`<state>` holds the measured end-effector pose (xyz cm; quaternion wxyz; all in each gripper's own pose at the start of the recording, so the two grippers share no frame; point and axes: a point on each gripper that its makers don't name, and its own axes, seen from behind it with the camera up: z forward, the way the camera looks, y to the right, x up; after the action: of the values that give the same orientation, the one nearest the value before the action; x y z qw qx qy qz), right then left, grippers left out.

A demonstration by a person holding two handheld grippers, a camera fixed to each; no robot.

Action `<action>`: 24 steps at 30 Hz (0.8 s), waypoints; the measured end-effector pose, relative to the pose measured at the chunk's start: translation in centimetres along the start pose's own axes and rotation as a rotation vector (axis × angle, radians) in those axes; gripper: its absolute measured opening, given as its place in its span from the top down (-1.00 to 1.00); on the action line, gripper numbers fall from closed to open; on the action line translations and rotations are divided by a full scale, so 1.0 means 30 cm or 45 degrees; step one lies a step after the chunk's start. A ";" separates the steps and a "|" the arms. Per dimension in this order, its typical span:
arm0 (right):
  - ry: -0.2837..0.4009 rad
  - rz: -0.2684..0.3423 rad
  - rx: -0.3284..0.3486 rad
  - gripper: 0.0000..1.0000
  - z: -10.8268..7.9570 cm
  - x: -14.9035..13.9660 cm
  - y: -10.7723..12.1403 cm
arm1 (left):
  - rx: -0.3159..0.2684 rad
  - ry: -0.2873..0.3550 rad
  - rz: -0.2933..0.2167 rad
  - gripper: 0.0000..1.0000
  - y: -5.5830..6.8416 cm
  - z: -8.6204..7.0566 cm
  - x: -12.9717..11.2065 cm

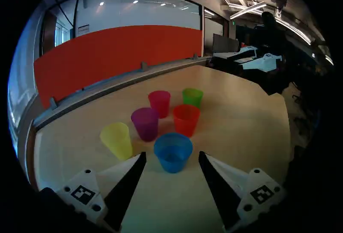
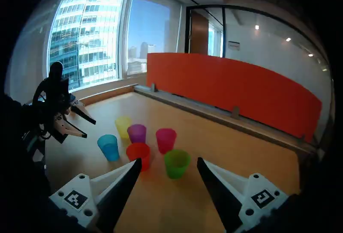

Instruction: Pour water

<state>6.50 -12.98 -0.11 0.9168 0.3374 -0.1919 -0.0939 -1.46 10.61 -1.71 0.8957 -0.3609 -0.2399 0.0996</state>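
Worktop (image 1: 248,117): pale wood, with a long orange partition (image 1: 120,57) along its far edge.

Left gripper (image 1: 172,153): fingers spread wide, nothing held. Right gripper (image 2: 168,160): fingers also apart and empty.

Six plastic cups stand upright in a tight cluster, placed here from the red cup (image 1: 186,119) in the left gripper view:
- Blue cup (image 1: 173,151) just in front of it, lined up with the gap between the left fingers.
- Purple cup (image 1: 145,123) beside it to the left, yellow cup (image 1: 117,140) farther left.
- Pink cup (image 1: 159,103) and green cup (image 1: 192,97) behind it.

In the right gripper view the green cup (image 2: 176,163) is nearest the right fingers. I cannot tell whether any cup holds water.

Likely step: closing in for a first grasp, blue cup for the left.
- Come in low and level, with one finger on each side of the wall around mid-height.
- The red cup sits close behind, so stop short of nudging it.
- Thin plastic probably flexes, so squeeze lightly.
- Lift straight up before tilting.
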 end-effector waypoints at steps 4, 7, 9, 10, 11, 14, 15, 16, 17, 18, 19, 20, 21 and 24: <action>-0.008 0.003 0.001 -1.00 0.016 -0.006 0.006 | -0.022 -0.034 0.010 -0.82 0.014 0.021 -0.031; -0.015 0.006 0.005 -1.00 0.027 -0.012 0.010 | -0.031 -0.064 0.019 -0.82 0.018 0.041 -0.056; -0.019 0.007 0.006 -1.00 0.035 -0.015 0.014 | -0.035 -0.084 0.026 -0.82 0.019 0.055 -0.073; -0.021 0.007 0.006 -1.00 0.038 -0.016 0.016 | -0.037 -0.093 0.028 -0.82 0.019 0.061 -0.079; -0.023 0.007 0.006 -1.00 0.042 -0.018 0.019 | -0.039 -0.102 0.030 -0.82 0.019 0.069 -0.087; -0.030 0.009 0.007 -1.00 0.052 -0.022 0.023 | -0.046 -0.124 0.029 -0.82 0.019 0.091 -0.104; -0.032 0.009 0.008 -1.00 0.056 -0.024 0.024 | -0.047 -0.130 0.028 -0.82 0.018 0.098 -0.108; -0.034 0.010 0.009 -1.00 0.060 -0.025 0.025 | -0.049 -0.134 0.028 -0.82 0.018 0.105 -0.111; -0.036 0.010 0.010 -1.00 0.064 -0.027 0.026 | -0.050 -0.139 0.028 -0.82 0.017 0.113 -0.115; -0.038 0.011 0.011 -1.00 0.067 -0.028 0.027 | -0.052 -0.144 0.027 -0.82 0.017 0.120 -0.119; -0.040 0.011 0.013 -1.00 0.070 -0.029 0.027 | -0.054 -0.148 0.026 -0.82 0.017 0.126 -0.122; -0.042 0.010 0.014 -1.00 0.074 -0.031 0.027 | -0.056 -0.152 0.026 -0.82 0.016 0.133 -0.126; -0.044 0.010 0.015 -1.00 0.077 -0.032 0.027 | -0.058 -0.156 0.024 -0.82 0.016 0.140 -0.129; -0.049 0.011 0.017 -1.00 0.085 -0.034 0.029 | -0.064 -0.166 0.019 -0.82 0.015 0.161 -0.134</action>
<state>4.56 -13.52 1.94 0.9111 0.3407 -0.2116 -0.0950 -7.36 12.41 -0.44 0.8681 -0.3778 -0.2974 0.1234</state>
